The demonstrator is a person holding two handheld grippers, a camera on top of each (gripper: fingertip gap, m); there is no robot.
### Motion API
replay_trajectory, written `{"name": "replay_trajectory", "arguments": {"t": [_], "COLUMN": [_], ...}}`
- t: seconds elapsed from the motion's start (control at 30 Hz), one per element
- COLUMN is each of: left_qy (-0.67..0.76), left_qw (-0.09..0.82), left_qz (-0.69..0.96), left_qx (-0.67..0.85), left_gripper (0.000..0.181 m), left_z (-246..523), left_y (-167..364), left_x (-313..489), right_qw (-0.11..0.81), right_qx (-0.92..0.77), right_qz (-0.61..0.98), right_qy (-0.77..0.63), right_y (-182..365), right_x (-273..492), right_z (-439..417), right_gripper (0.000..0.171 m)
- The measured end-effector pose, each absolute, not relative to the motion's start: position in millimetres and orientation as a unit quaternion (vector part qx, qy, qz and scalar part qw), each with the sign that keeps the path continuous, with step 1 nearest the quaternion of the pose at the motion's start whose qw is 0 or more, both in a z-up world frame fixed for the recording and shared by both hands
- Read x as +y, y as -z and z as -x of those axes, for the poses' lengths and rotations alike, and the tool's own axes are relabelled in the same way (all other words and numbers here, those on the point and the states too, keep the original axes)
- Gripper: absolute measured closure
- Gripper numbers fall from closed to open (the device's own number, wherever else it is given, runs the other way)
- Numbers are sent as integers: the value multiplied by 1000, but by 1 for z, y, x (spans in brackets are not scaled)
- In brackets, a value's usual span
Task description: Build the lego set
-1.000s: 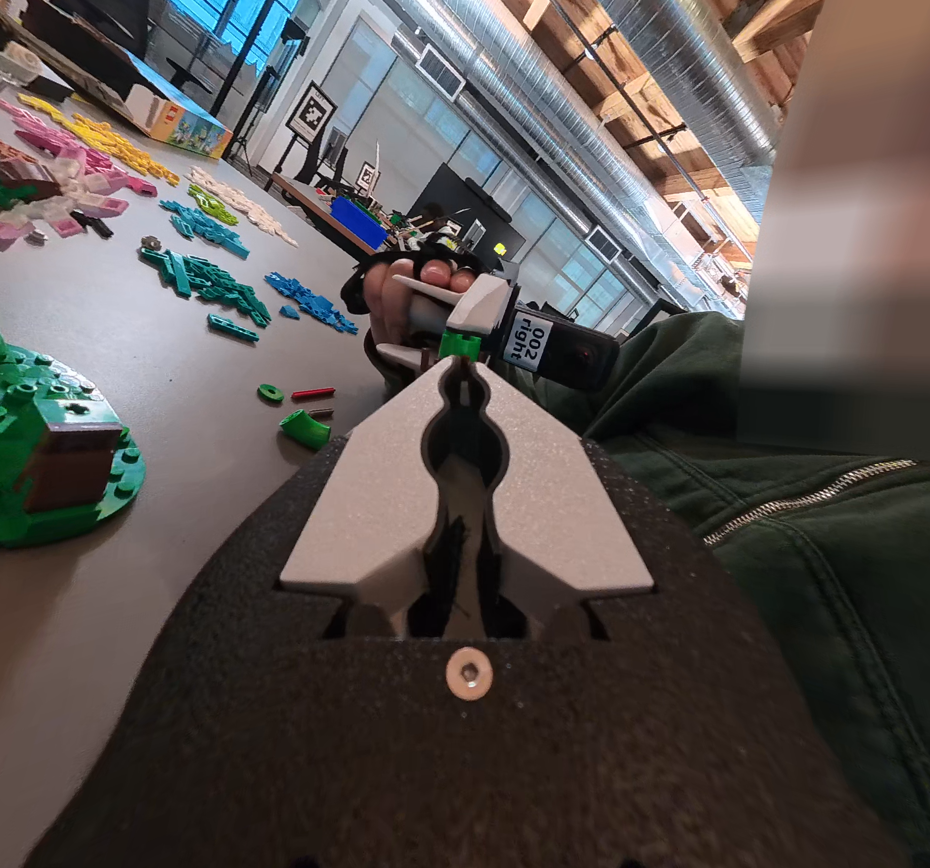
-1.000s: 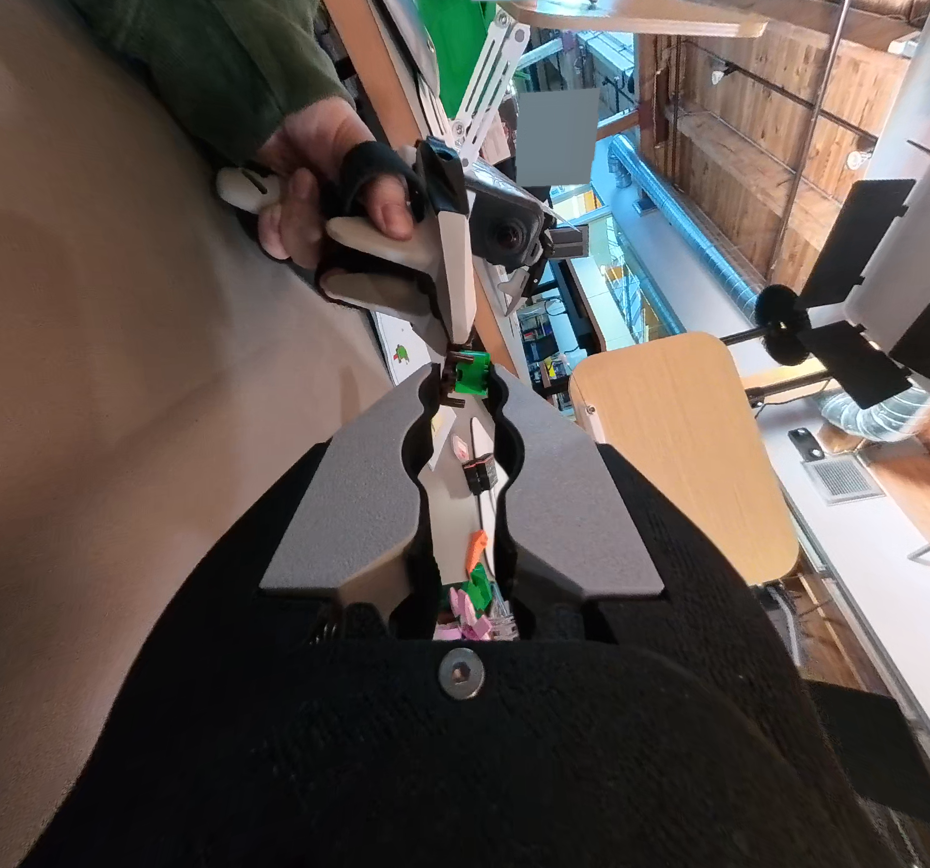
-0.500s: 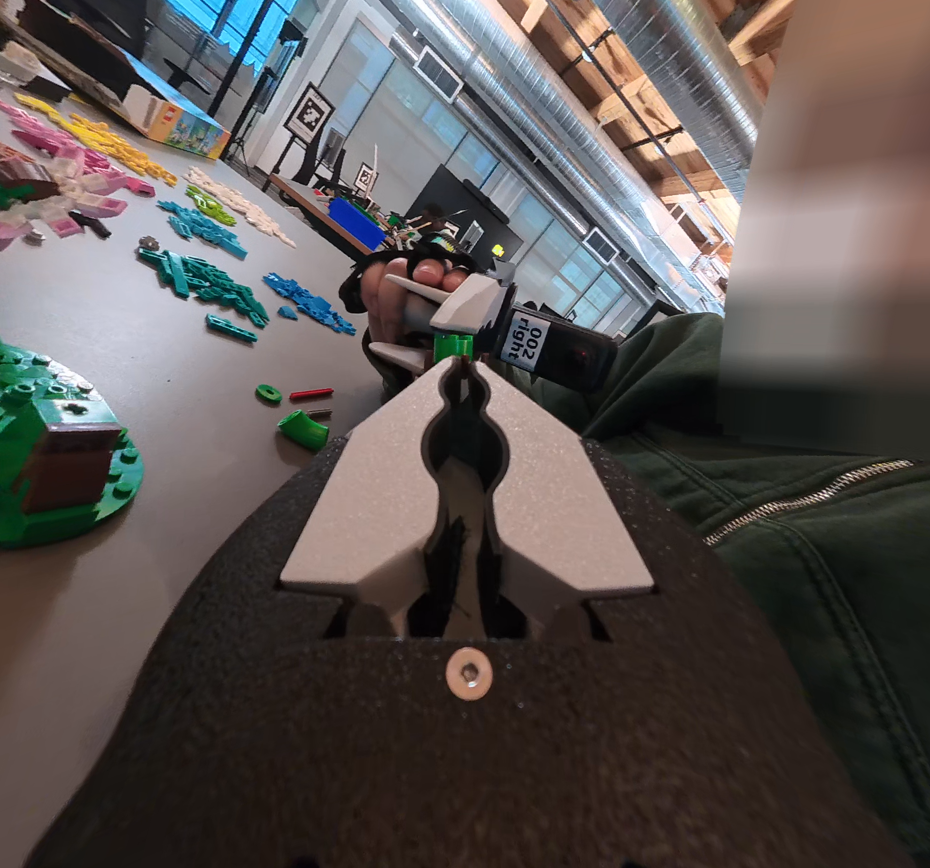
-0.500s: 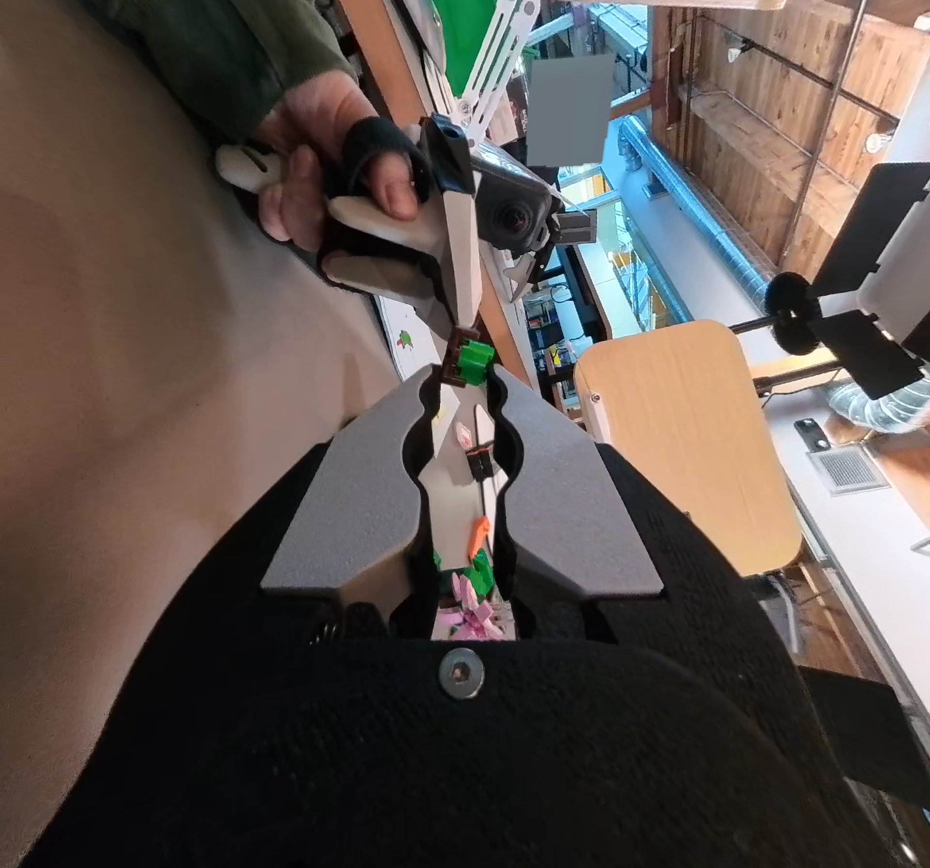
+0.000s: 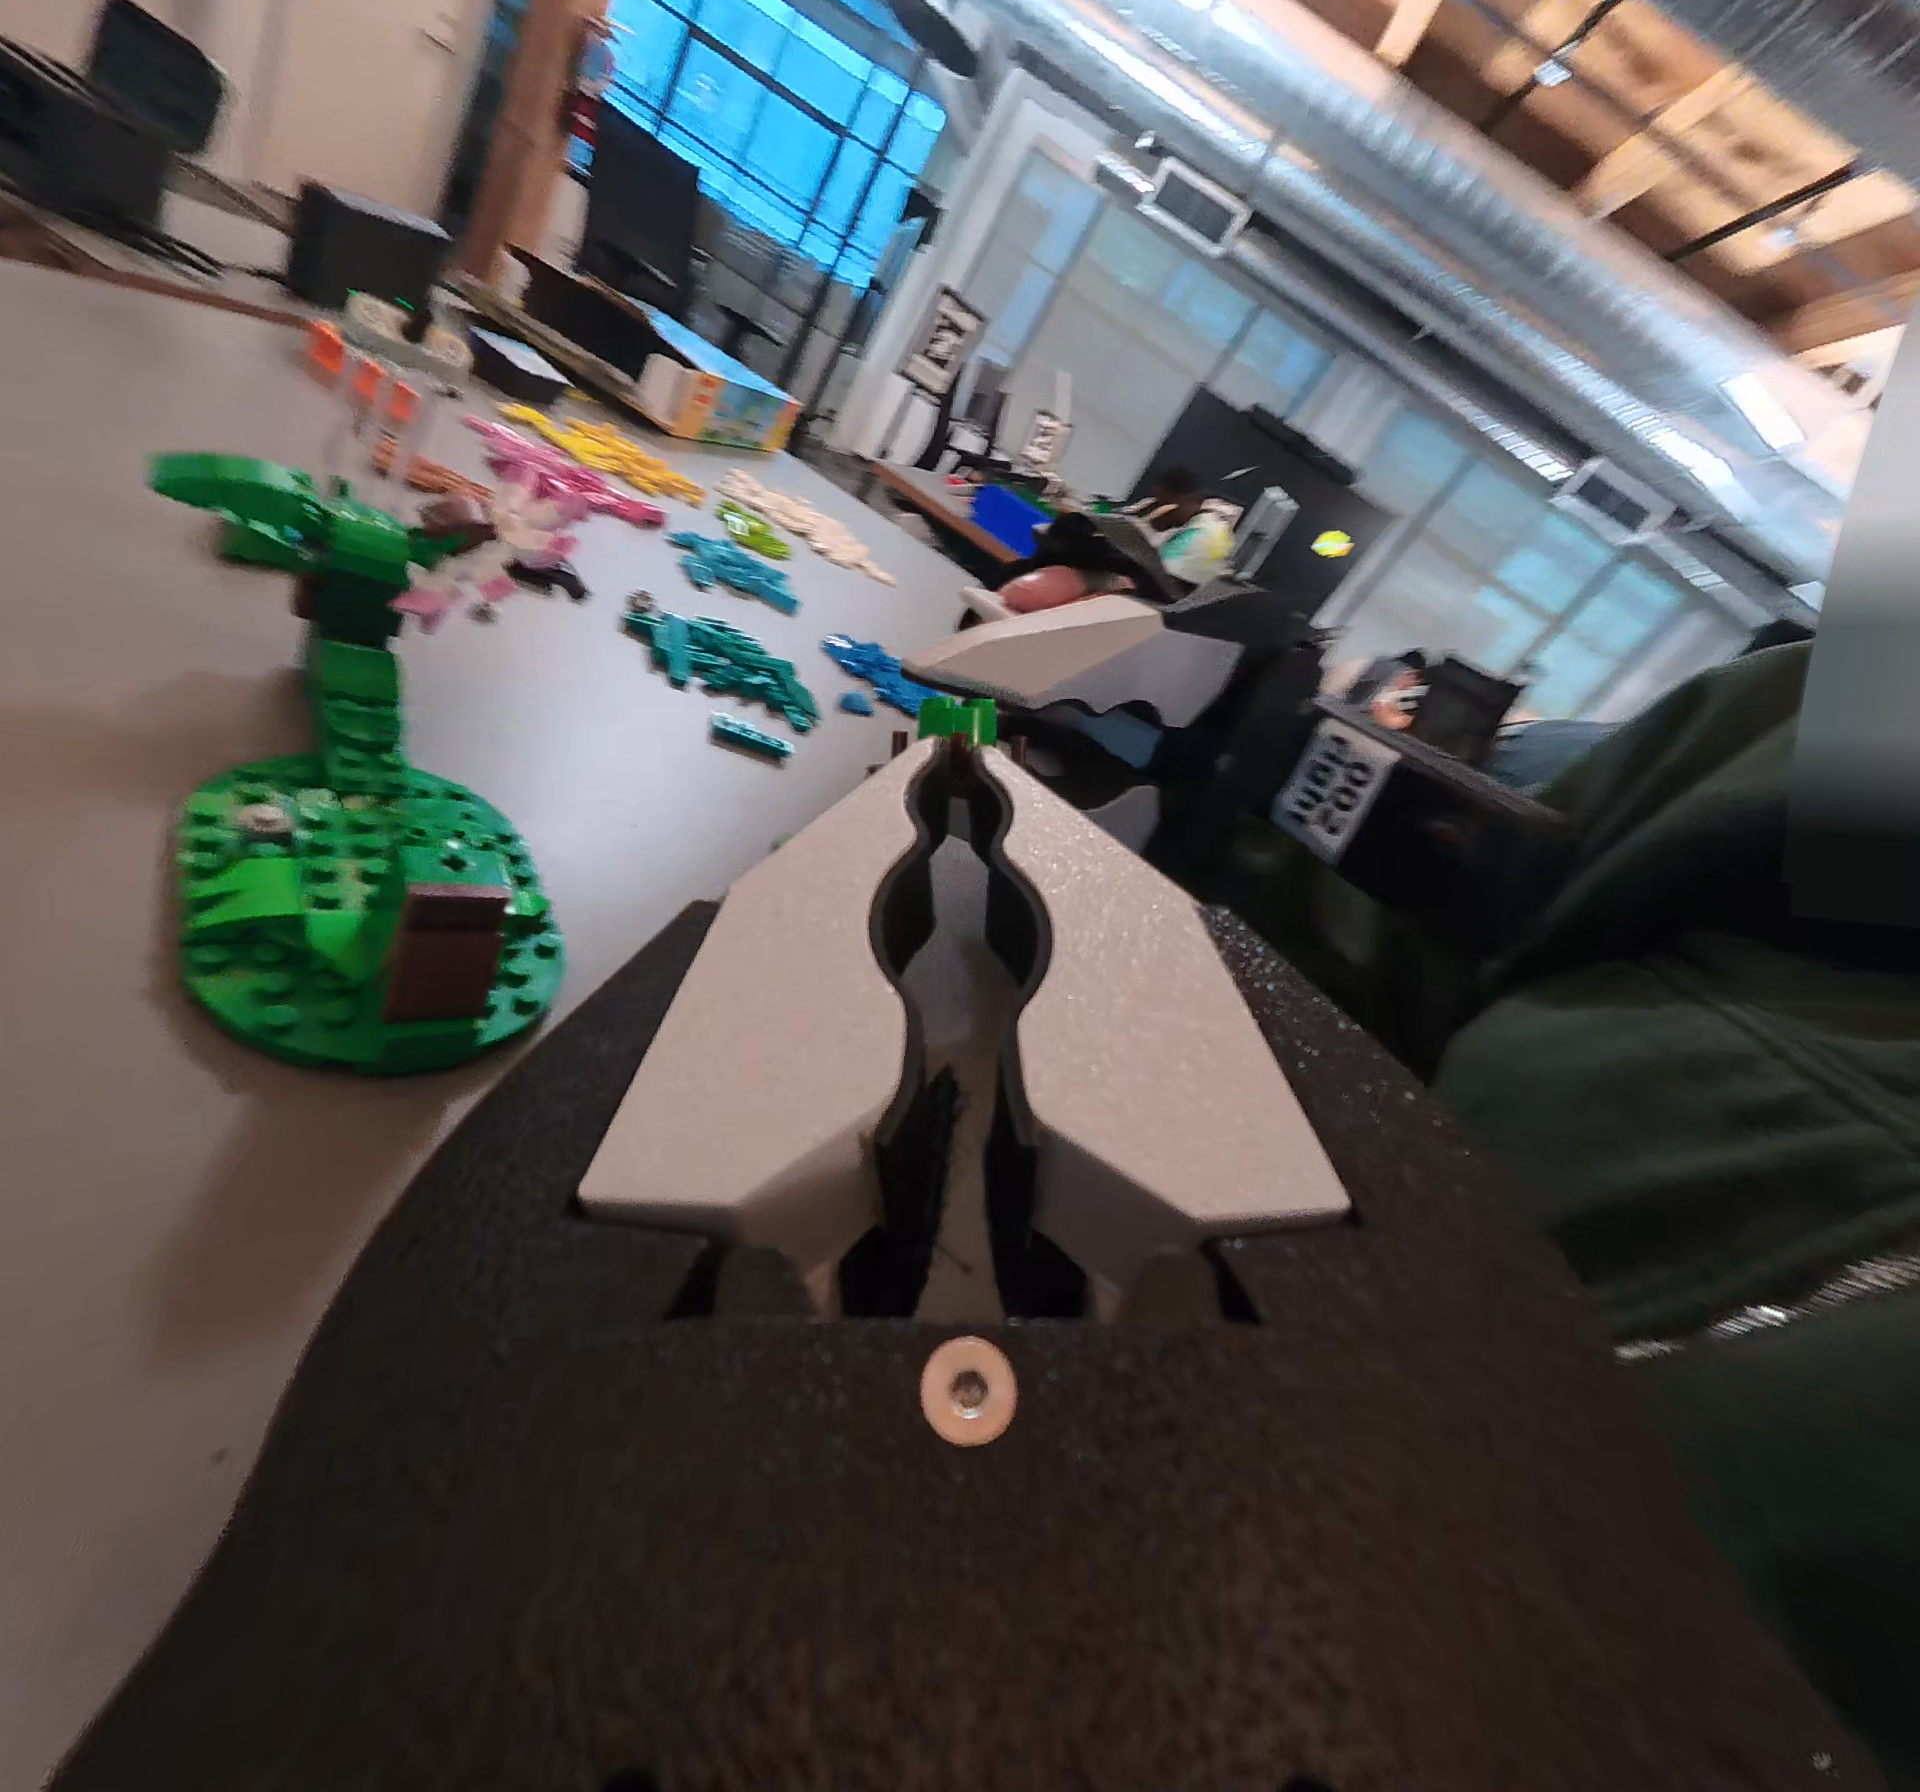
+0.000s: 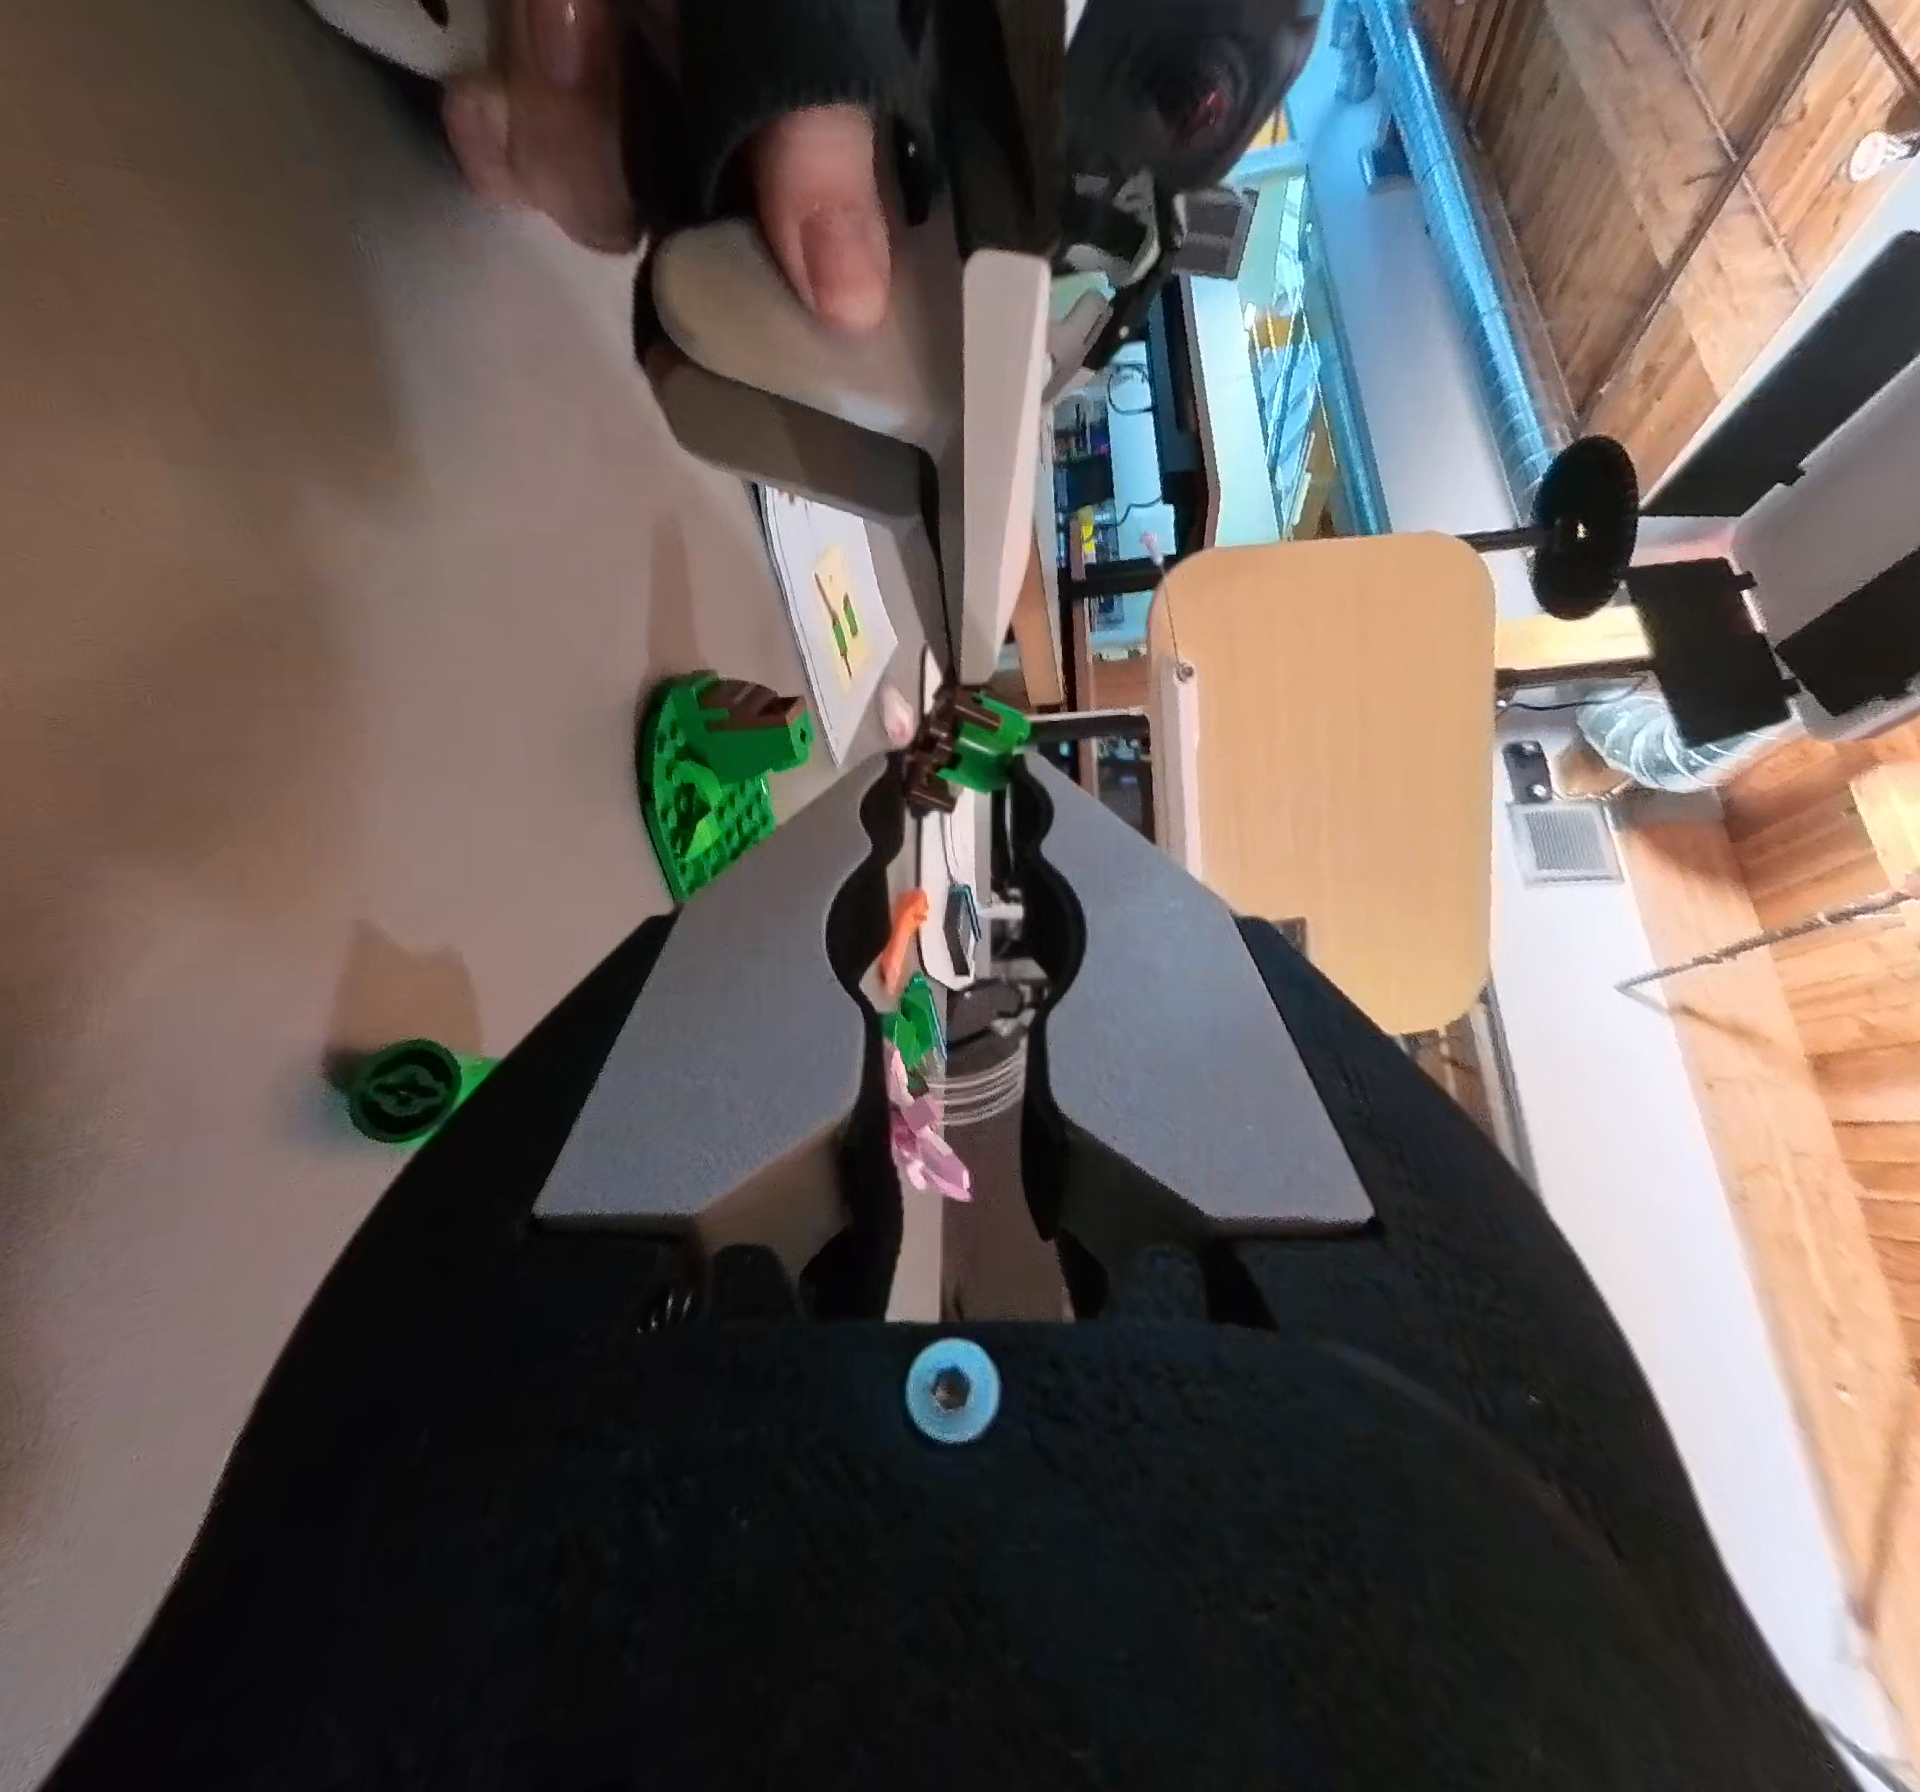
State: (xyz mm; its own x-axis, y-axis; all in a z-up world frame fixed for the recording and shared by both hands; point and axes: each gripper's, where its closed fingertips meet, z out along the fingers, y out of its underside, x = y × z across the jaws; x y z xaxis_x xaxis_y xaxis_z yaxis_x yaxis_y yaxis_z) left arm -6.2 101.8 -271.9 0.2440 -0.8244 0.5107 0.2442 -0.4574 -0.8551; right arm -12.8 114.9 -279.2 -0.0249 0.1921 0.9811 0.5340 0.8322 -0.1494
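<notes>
Both claws are meeting tip to tip above the table [image 5: 125,1171]. The left gripper [image 5: 958,753] is clenching a small green-and-brown lego piece [image 5: 957,722] at its very tips. The right gripper [image 6: 951,774] is nipping the same piece from the opposite side — tips nearly together. The green lego model [image 5: 353,859] is standing on the table, apart — left of the left gripper.

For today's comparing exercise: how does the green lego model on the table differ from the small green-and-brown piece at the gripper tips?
The green model is far larger than the small piece. The green model stands on the table on a round studded base; the small piece is held off it, pinched by the left gripper and right gripper. Both mix bright green and dark brown.
</notes>
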Motion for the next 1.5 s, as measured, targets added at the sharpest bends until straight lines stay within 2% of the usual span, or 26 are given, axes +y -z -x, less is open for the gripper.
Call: {"name": "replay_trajectory", "arguments": {"t": [0.17,0.63,1.0,1.3,1.5], "left_qy": [540,546,551,556,557], "left_qw": [503,496,493,488,482], "left_qz": [640,638,634,633,637], "left_qx": [213,221,225,229,228], "left_gripper": [181,181,181,181,181], "left_z": [11,9,7,6,5], "left_y": [270,270,269,269,271], "left_x": [109,106,104,103,103], "right_qw": [639,645,653,657,651], "right_qx": [-703,-698,-695,-688,-688], "right_qz": [269,282,277,280,244], "right_qy": [157,130,124,129,206], "right_y": [282,281,280,275,273], "right_x": [120,118,115,117,118], "right_z": [13,14,17,14,13], "right_gripper": [151,150,143,155,157]}}
